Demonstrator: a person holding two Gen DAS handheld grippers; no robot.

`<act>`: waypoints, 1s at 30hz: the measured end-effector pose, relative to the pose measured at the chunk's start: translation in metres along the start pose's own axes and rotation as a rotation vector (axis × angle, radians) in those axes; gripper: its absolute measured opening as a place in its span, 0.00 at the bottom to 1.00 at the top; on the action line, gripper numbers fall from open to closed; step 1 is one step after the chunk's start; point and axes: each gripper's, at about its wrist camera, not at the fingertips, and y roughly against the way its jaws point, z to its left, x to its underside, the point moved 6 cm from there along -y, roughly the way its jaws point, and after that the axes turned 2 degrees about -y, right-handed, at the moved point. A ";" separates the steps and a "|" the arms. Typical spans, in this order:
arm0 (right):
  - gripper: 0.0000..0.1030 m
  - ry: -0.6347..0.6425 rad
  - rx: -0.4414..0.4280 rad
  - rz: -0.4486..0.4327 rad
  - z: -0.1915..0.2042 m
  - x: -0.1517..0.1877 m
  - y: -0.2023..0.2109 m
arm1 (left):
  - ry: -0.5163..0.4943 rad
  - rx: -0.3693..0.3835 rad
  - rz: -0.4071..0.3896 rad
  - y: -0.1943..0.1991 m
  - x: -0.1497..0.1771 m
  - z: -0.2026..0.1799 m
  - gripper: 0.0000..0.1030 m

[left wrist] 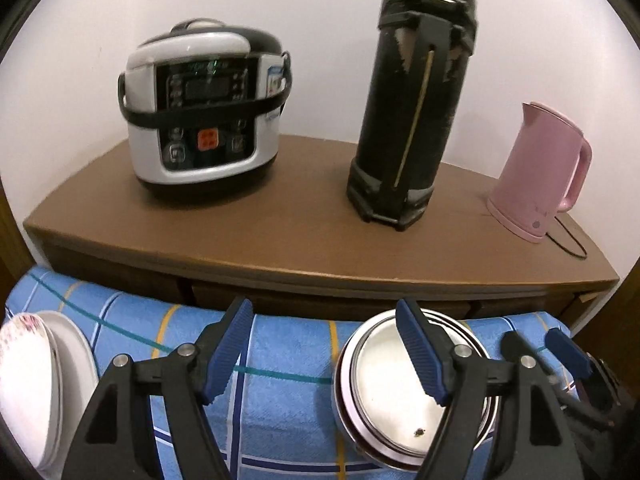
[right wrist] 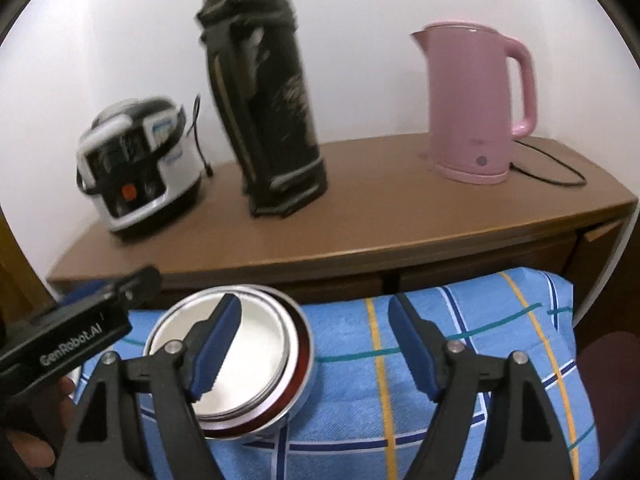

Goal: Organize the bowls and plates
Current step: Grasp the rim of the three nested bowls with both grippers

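White plates (left wrist: 38,392) are stacked at the left of the blue checked cloth (left wrist: 280,420), the nested metal bowls (left wrist: 400,392) sit right of them between the left gripper (left wrist: 324,356) and right gripper (right wrist: 316,352), both with fingers wide and empty.

**Two wrist views, one counter**

Each fisheye looks forward and downward along its own tongs, close above the checked cloth (left wrist: 280,344). Both share the stacked bowls (left wrist: 394,384), the counter (left wrist: 280,240), cooker (left wrist: 204,108), flask (left wrist: 416,112) and kettle (left wrist: 540,168).
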 end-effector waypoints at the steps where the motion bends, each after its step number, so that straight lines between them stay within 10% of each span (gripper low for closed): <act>1: 0.75 -0.027 -0.001 -0.009 -0.006 -0.001 0.002 | 0.004 0.002 -0.004 0.000 -0.001 0.001 0.74; 30: 0.75 -0.088 -0.097 0.047 -0.007 0.021 -0.019 | -0.048 -0.039 0.106 -0.032 0.032 -0.003 0.74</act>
